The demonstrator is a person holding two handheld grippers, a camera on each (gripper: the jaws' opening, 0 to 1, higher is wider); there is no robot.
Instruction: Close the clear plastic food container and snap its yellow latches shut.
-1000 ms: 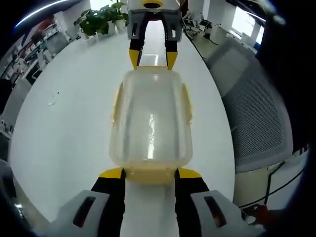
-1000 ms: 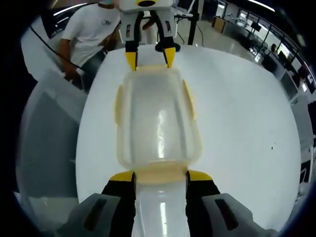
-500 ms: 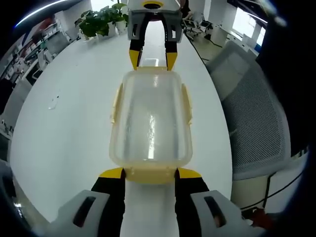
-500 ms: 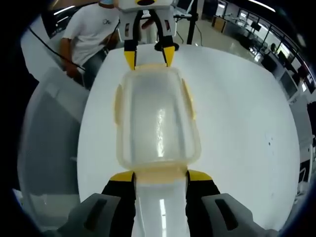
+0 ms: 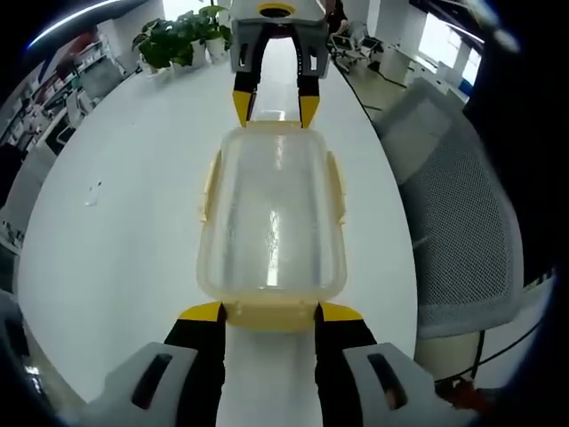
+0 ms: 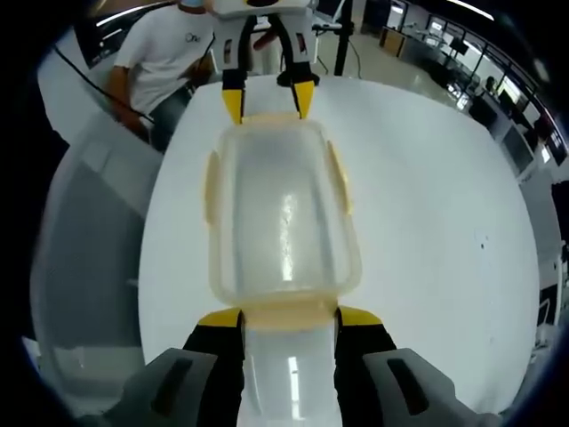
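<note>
A clear plastic food container lies lengthways between both grippers above a white table. My left gripper is shut on the yellow latch at the near end in the left gripper view. The right gripper holds the far end there. In the right gripper view the container runs away from my right gripper, which is shut on the pale yellow end latch. The left gripper grips the opposite end. Yellow side latches flare slightly from the long sides.
A grey mesh chair stands by the table's edge, and potted plants sit at its far end. A small scrap lies on the tabletop. A person in a white shirt stands behind a second chair.
Both views have drifted slightly over the table, while the container stays fixed between the two grippers. Neither grip has changed.
</note>
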